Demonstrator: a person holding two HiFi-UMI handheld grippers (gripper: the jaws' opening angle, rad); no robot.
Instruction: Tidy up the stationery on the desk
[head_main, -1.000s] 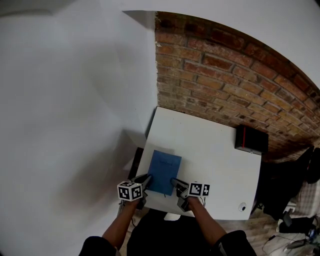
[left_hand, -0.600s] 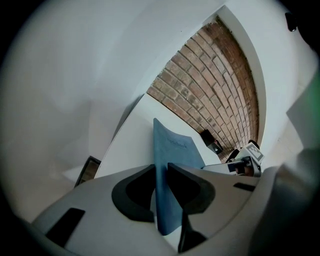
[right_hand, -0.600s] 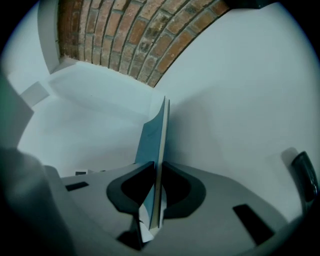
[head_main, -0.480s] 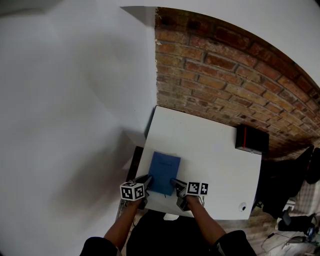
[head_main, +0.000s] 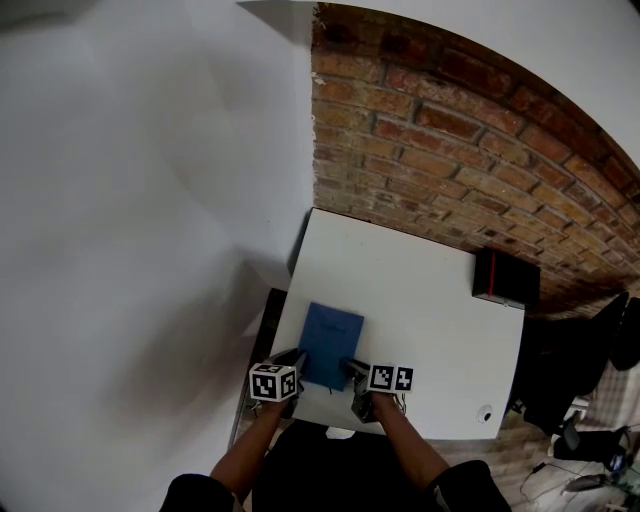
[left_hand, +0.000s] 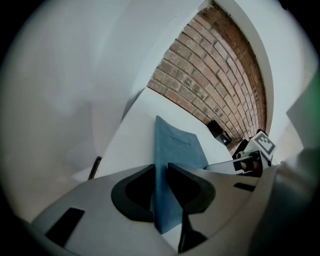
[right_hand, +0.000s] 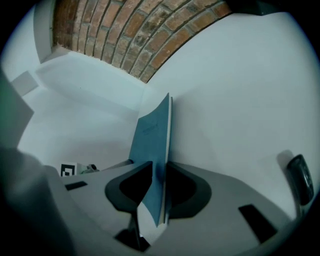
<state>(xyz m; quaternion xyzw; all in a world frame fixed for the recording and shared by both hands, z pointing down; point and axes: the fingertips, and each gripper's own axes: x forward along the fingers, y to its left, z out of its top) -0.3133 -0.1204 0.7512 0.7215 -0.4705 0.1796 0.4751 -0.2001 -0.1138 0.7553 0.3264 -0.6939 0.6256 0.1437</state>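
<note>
At the near left part of the white desk (head_main: 430, 300), a blue notebook (head_main: 331, 342) is gripped at its near edge by both claws, with its long side pointing away toward the brick wall (head_main: 450, 150). The left claw (head_main: 297, 356) takes the near left corner and the right claw (head_main: 350, 366) the near right corner; the two are near each other but apart.

Left gripper view: the left claw (left_hand: 161, 169) is clenched on the notebook (left_hand: 176, 150), which stands edge-on between the two dark jaws with a pad against either face. The cover carries a faint printed word. The right claw (left_hand: 248, 161) shows past the notebook's right side.

Right gripper view: the right claw (right_hand: 159, 169) is likewise clenched on the notebook (right_hand: 151, 134), a jaw on each face. The pale page edges show along the book's right side.

Whether the far end of the notebook rests on the desk or hangs just above it cannot be told.

A black box (head_main: 505, 277) stands at the far right corner of the desk, beside the brick wall and well apart from the notebook. A small round object (head_main: 484, 413) lies near the front right corner.
</note>
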